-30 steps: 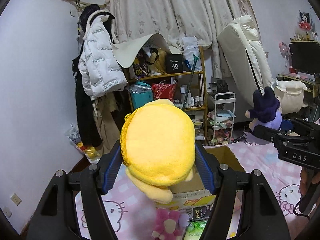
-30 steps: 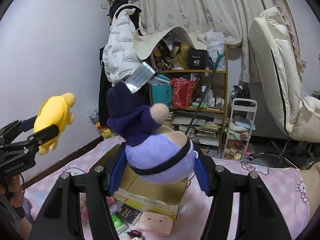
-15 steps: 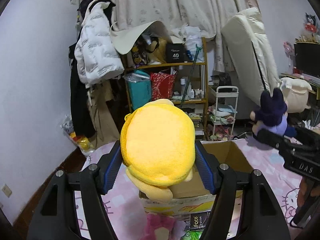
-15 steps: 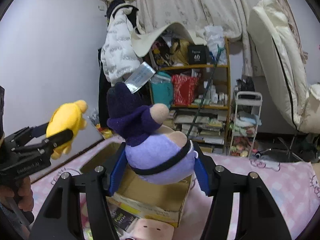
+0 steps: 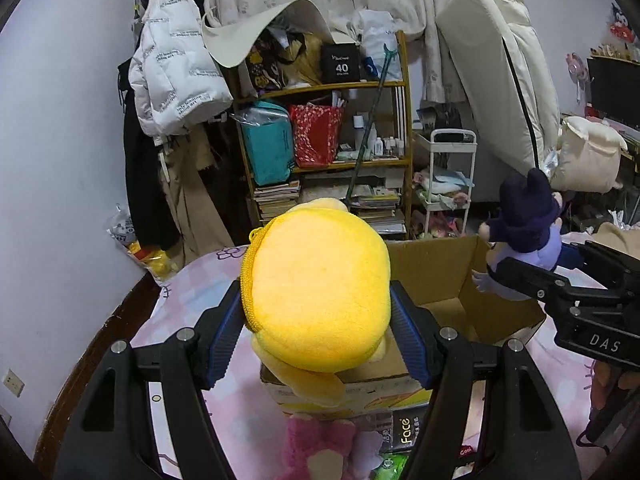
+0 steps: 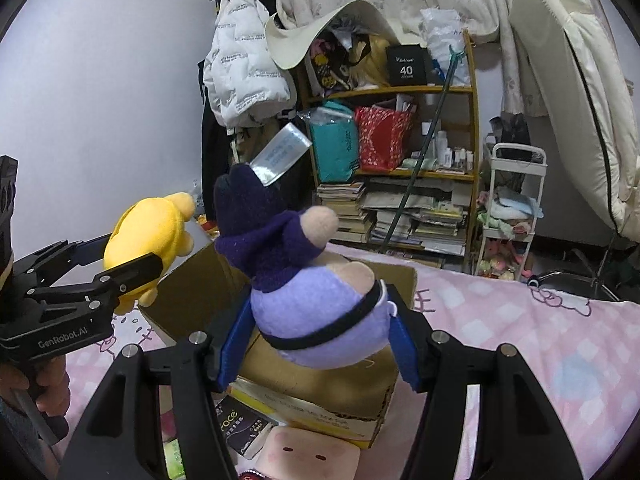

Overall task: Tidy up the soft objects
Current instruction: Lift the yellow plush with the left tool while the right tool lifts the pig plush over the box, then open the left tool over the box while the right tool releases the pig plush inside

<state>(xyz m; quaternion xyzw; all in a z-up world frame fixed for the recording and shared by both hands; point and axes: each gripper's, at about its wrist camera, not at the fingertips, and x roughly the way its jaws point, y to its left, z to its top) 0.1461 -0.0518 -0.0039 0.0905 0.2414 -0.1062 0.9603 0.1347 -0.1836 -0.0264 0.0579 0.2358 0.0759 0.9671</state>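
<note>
A yellow plush [image 5: 318,300] is clamped in the left gripper [image 5: 318,334] and a purple plush [image 6: 320,312] in the right gripper [image 6: 316,346], above an open cardboard box [image 5: 460,276].

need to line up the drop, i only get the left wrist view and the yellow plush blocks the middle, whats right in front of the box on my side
Observer: A pale pink square cushion with a small face lies against the cardboard box.
Operator: does the purple toy have anything sticking off it
Observer: Yes, a silvery tag stands up from the top of the purple plush held in the right tongs.
Operator: is my yellow one over the box
Observer: The yellow plush, gripped by the left tongs, hangs at the box's left flap, not clearly above the opening.
</note>
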